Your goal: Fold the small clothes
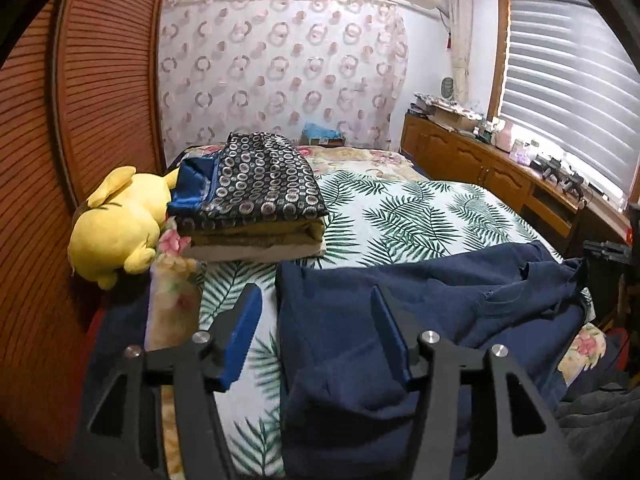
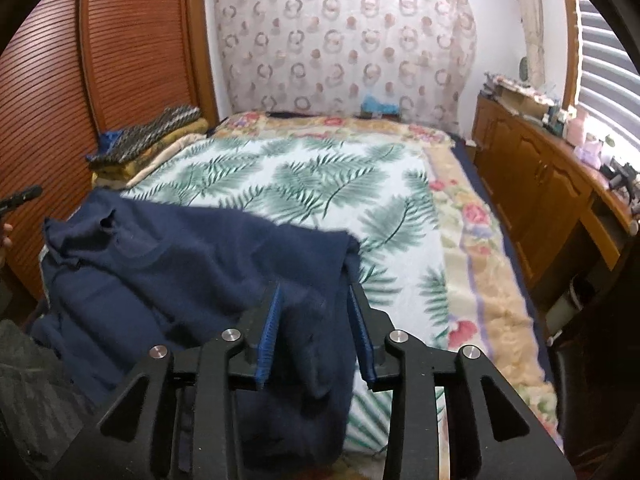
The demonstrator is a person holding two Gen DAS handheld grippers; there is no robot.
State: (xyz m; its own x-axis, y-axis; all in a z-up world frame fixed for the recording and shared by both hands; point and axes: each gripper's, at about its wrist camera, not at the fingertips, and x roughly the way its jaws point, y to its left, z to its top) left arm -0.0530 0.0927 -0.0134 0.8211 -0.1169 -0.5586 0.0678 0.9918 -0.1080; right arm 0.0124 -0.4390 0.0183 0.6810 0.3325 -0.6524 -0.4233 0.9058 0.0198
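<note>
Left wrist view: left gripper (image 1: 316, 300) with jaws standing apart, nothing pinched; left pad over the leaf-print sheet (image 1: 400, 208), right pad over the navy garment (image 1: 420, 320), whose left edge runs between the fingers.
Right wrist view: right gripper (image 2: 314, 300) with jaws partly apart; fold of the navy garment (image 2: 192, 264) rising between the pads, cloth close to both, pressing contact impossible to tell.
Garment place: near end of the bed, spread flat over the leaf-print sheet (image 2: 312, 176), rumpled toward the right in the left view, toward the left in the right view.
Folded stack (image 1: 256, 200): far left on the bed, dark circle-patterned cloth on top, mustard and cream layers beneath; seen also at far left in the right view (image 2: 160, 132).
Yellow plush toy (image 1: 120, 224): left of the stack, touching it, against the slatted wooden door (image 1: 80, 120).
Floral blanket (image 2: 480, 240): under the sheet, showing along the right and far edges.
Wooden cabinet (image 1: 480, 164): right side of the room, below the window blind (image 1: 568, 88).
</note>
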